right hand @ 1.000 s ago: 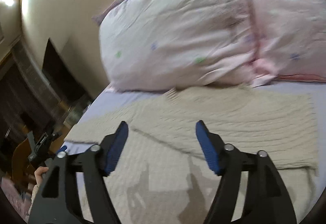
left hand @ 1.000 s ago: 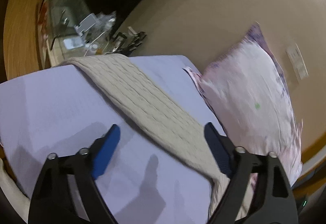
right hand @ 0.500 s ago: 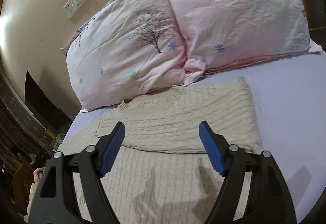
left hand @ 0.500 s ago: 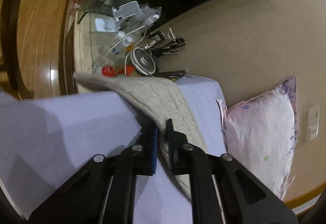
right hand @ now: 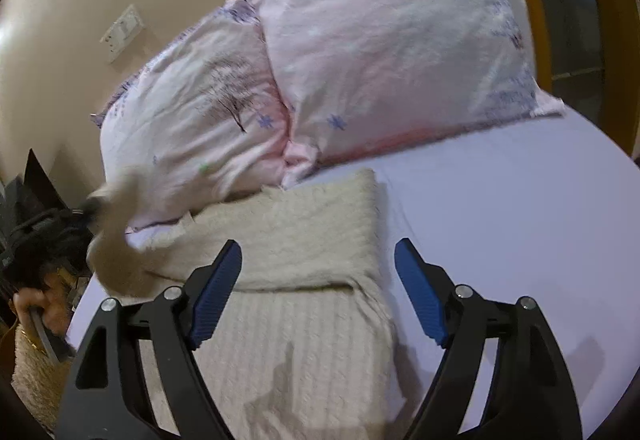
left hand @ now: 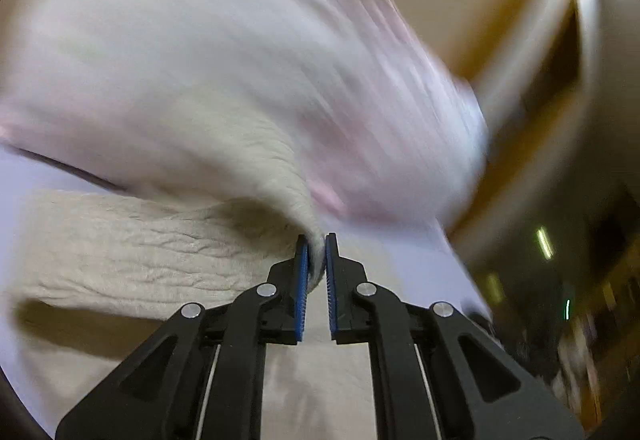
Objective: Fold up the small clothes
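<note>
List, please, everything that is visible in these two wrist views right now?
Sweater: one, cream cable-knit, flat on the bed, one sleeve lifted.
Pillows: two, pink patterned, at the head of the bed against the wall.
Bedsheet: one, pale lilac, under the sweater.
Wall plate: one, white, above the pillows.
Left gripper: black with blue pads, shut on the sleeve.
Right gripper: black with blue pads, open above the sweater.
</note>
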`<state>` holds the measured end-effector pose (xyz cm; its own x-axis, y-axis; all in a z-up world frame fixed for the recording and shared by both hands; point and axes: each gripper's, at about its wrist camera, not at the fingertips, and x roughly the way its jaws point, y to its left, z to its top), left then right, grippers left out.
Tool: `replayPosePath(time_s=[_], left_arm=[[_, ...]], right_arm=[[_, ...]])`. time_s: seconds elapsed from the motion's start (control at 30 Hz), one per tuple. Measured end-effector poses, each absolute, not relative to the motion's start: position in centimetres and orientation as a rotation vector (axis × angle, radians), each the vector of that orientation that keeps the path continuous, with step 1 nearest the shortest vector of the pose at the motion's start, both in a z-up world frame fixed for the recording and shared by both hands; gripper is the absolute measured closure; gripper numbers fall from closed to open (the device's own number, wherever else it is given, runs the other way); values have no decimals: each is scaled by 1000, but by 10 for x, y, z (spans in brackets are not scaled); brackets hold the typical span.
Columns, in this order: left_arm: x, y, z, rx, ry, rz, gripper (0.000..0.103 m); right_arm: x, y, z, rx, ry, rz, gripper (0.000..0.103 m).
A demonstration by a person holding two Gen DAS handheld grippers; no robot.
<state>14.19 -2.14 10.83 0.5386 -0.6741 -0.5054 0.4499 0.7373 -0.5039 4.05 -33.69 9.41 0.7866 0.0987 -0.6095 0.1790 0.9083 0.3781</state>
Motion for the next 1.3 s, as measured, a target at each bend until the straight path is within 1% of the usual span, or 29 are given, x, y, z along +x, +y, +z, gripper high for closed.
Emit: replayPosePath(time_s=[0.07, 0.1, 0.17, 0.27, 0.3, 0.33, 0.37, 0.4, 0.53, 0.6, 0.63, 0.73, 0.77, 0.83, 1.0, 1.03, 1.07, 1.1, 1.13, 1.17, 1.2, 1.3], left_arm=[[140, -76, 81, -226, 878, -769, 97], [135, -82, 75, -205, 901, -786, 97], [118, -68, 78, -174, 876, -786, 97], [88, -15, 98, -178, 805, -743, 96], [73, 9, 103, -189, 785, -718, 84], [65, 25, 106, -196, 773, -699, 58], [46, 52, 108, -201, 753, -659, 47], [31, 71, 110, -202, 737, -626, 38], [-35, 150, 97, -275, 749, -554, 37], [-65, 185, 77, -358, 766, -540, 34], [-72, 191, 69, -391, 778, -532, 34], [-96, 213, 30, -533, 814, -544, 34], [-102, 218, 13, -583, 828, -558, 34], [-103, 215, -15, -656, 860, -588, 34], [-94, 190, -44, -703, 923, -661, 34], [-89, 182, -47, -714, 929, -676, 34], [-86, 177, -49, -722, 930, -682, 36], [-85, 176, -51, -735, 931, -690, 43], [-83, 174, -52, -752, 936, -699, 60], [-81, 171, -54, -770, 953, -698, 72], [-80, 171, -54, -781, 962, -693, 91], [-80, 170, -33, -774, 921, -684, 94]], right_arm=[[35, -342, 89, 457, 699, -40, 24], [28, -346, 89, 464, 704, -30, 24], [12, -350, 91, 449, 700, -15, 23], [-17, -352, 92, 462, 712, 60, 20], [-29, -353, 90, 501, 725, 120, 20], [-39, -353, 88, 540, 735, 170, 20], [-50, -352, 86, 575, 746, 218, 20], [-64, -351, 83, 612, 758, 273, 20], [-111, -340, 69, 675, 826, 413, 21], [-129, -337, 54, 713, 892, 434, 25], [-135, -337, 46, 736, 919, 434, 29], [-145, -340, 15, 852, 971, 420, 32], [-145, -341, 4, 903, 978, 434, 36], [-141, -340, -16, 996, 988, 477, 40], [-133, -328, -41, 1078, 1002, 553, 48], [-131, -326, -43, 1089, 995, 570, 55], [-125, -323, -44, 1099, 987, 585, 68], [-123, -319, -45, 1112, 973, 609, 78], [-121, -317, -47, 1118, 961, 633, 94], [-120, -315, -45, 1113, 953, 647, 95], [-121, -312, -39, 1086, 939, 656, 95], [-119, -313, -2, 987, 857, 671, 96]])
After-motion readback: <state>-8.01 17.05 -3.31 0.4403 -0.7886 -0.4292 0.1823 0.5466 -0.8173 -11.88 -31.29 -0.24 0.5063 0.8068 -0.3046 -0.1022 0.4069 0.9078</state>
